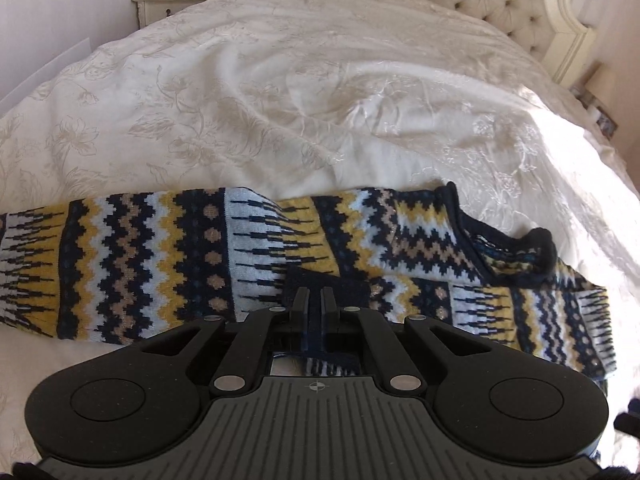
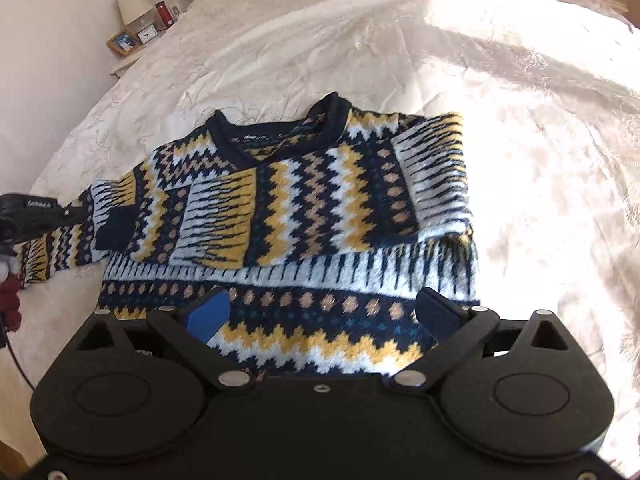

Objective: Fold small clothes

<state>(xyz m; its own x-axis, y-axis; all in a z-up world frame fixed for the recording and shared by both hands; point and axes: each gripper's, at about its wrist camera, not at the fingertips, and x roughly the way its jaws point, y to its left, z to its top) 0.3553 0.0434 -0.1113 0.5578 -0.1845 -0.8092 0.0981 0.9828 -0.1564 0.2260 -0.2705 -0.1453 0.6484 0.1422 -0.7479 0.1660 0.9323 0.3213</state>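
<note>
Left claw pinching sleeve cuff, right claw spread over hem.

The navy, yellow and white zigzag-knit sweater (image 2: pixel 304 208) lies flat on the cream floral-embroidered bed cover (image 1: pixel 280 92), both sleeves folded in across the chest. My left claw (image 1: pixel 316 300) is pressed together on the navy ribbed cuff (image 1: pixel 332 280). My right claw (image 2: pixel 324 316) hangs spread wide above the lower body, its blue pads (image 2: pixel 208 316) apart.

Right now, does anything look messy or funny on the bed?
Not really. The sweater lies flat on the bedspread, one sleeve already folded across it. The other sleeve sticks out sideways because the left gripper is shut on its dark cuff, mid-fold. The right gripper hovers open over the hem.
</note>
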